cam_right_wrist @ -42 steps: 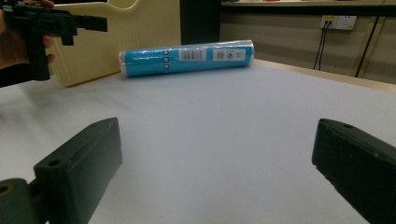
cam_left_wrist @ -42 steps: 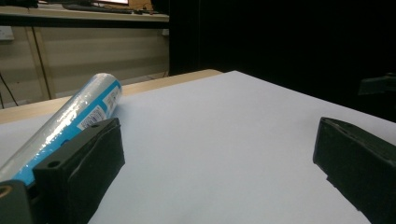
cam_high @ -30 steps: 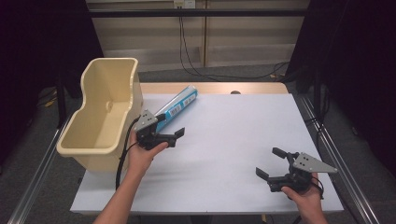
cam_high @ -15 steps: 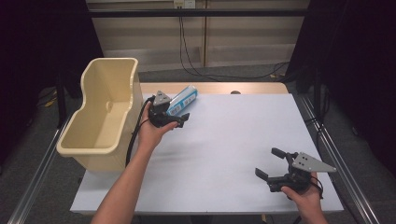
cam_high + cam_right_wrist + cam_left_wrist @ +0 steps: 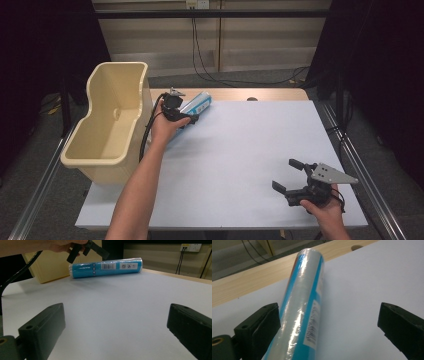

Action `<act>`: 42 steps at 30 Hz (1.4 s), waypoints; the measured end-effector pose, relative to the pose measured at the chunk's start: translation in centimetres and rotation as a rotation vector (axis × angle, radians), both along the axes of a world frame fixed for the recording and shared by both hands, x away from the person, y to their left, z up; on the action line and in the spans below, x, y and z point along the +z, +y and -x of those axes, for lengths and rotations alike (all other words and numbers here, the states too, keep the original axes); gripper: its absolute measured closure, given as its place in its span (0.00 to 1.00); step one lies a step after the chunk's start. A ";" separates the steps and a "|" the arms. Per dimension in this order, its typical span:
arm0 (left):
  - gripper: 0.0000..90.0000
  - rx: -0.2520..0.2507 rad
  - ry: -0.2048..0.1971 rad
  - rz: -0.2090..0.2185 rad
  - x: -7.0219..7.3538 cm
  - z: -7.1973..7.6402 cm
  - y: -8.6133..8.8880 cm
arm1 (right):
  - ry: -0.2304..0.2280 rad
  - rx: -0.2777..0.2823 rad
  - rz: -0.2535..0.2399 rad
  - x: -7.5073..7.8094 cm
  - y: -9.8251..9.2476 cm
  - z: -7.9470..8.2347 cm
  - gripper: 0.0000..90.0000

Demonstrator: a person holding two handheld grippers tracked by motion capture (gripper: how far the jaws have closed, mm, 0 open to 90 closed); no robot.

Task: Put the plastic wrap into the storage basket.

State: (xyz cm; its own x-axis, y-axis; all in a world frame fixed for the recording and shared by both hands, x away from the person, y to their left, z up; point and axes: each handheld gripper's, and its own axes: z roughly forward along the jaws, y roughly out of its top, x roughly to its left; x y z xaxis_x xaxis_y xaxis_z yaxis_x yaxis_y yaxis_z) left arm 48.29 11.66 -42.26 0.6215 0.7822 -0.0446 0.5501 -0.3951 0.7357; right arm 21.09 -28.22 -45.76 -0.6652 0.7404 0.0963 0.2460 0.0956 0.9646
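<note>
White sheeting covers the table (image 5: 250, 150) I am working over, with a strip of bare wood along its far edge and dark curtains to either side. Furthest left, a tall cream plastic bin (image 5: 107, 125) stands at the table's left edge, tilted open toward me.

Just right of the bin, my left gripper (image 5: 184, 117) is over the near end of a blue and silver plastic-wrapped roll (image 5: 196, 106), which lies on its side near the far left corner, its far end reaching the wooden strip. In the left gripper view the jaws stand wide apart: the roll (image 5: 304, 310) lies between them, close against the left-hand jaw, while the other jaw is well clear of it, so nothing is clamped. I cannot tell whether that nearer jaw actually touches the wrapper.

Far right, near the front edge, my right gripper (image 5: 295, 176) hovers low over bare sheet, its jaws spread and empty. Its camera looks across the table at the roll (image 5: 106, 267), barcode label facing it, with the left gripper (image 5: 86, 250) above the roll's end.
</note>
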 end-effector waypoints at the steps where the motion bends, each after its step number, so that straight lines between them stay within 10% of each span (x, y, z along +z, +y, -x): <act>1: 0.02 0.000 0.000 0.000 0.0 0.0 0.0 | 0.000 0.000 0.000 0.0 0.0 0.0 0.02; 17: 0.13 0.021 0.103 -0.236 -2.7 -1.7 -0.3 | 0.014 0.018 0.000 -0.1 0.1 -0.2 0.02; 33: 0.35 -0.009 0.098 -0.365 -2.5 -1.5 -0.8 | 0.014 0.021 0.004 -0.1 0.0 -0.2 0.02; 42: 0.36 -0.056 0.260 -0.410 -1.1 -0.4 -1.2 | 0.012 0.020 0.004 -0.1 -0.1 -0.1 0.02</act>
State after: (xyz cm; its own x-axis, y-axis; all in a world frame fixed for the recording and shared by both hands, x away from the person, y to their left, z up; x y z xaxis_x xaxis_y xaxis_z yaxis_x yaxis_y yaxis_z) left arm 48.72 10.48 -43.35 0.6723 0.7334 0.1005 0.6645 -0.6578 0.3546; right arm 21.15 -28.36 -45.83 -0.6784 0.7276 0.1012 0.2558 0.1048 0.9610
